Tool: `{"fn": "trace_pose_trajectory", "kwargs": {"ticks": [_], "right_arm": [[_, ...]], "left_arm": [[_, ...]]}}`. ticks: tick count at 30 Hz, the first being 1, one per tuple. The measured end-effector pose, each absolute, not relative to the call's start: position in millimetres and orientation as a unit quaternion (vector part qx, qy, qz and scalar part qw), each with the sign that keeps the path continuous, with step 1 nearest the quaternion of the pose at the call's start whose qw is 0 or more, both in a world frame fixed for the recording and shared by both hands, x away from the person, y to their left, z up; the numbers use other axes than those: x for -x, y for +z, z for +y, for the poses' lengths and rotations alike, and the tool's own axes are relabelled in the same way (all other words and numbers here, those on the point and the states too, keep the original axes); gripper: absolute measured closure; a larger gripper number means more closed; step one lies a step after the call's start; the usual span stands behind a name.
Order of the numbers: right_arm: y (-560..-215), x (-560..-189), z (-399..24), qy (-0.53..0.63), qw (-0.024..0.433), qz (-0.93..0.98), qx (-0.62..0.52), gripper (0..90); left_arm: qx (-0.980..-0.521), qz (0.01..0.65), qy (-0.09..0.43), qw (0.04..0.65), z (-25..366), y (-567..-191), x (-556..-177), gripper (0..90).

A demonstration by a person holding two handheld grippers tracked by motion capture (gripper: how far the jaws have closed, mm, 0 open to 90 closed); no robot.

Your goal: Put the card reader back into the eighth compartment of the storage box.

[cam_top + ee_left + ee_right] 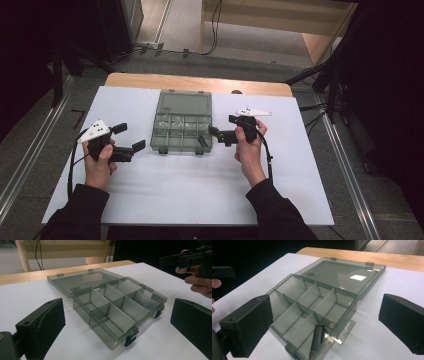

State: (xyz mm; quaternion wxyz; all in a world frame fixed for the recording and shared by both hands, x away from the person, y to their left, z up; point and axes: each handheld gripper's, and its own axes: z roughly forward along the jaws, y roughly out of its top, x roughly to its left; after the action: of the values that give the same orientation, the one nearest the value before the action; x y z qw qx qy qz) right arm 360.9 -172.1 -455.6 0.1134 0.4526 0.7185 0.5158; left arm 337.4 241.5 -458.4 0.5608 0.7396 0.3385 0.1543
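Observation:
A translucent grey compartment box (172, 131) (117, 307) (307, 302) lies open in the middle of the white sheet, its lid (183, 103) flat on the far side. A short black piece (317, 336) lies in the corner compartment nearest my right gripper; the other compartments look empty. My left gripper (129, 137) (117, 315) stands open just left of the box, with nothing between its jaws. At the box's right end my right gripper (220, 126) (324, 312) is also open and empty, jaws pointing at the box. Black latches (131, 336) sit on the front wall.
The white sheet (200, 190) covers a wooden table (150, 80). Beyond it are floor cables (215, 30) and a wooden frame (300, 20). Dark stands (330, 80) rise at the right, and metal floor rails (30, 150) run along the left.

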Motion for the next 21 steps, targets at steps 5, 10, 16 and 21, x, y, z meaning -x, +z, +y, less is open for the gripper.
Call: {"fn": "trace_pose_trajectory", "kwargs": {"ticks": [5, 10, 16, 21], "right_arm": [[-458, -366, -173, 0.517, 0.110, 0.718, -0.453, 0.0], [-460, -371, -173, 0.520, 0.107, 0.716, -0.454, 0.0], [-459, -377, -175, 0.523, 0.107, 0.711, -0.457, 0.0], [-459, -383, -177, 0.526, 0.105, 0.709, -0.458, 0.0]], "left_arm": [[-0.736, 0.341, 0.149, 0.566, 238, -456, -349, 0.0], [-0.731, 0.346, 0.146, 0.569, 236, -452, -362, 0.0], [-0.732, 0.344, 0.145, 0.570, 231, -448, -376, 0.0], [-0.733, 0.345, 0.142, 0.569, 227, -449, -385, 0.0]]}}
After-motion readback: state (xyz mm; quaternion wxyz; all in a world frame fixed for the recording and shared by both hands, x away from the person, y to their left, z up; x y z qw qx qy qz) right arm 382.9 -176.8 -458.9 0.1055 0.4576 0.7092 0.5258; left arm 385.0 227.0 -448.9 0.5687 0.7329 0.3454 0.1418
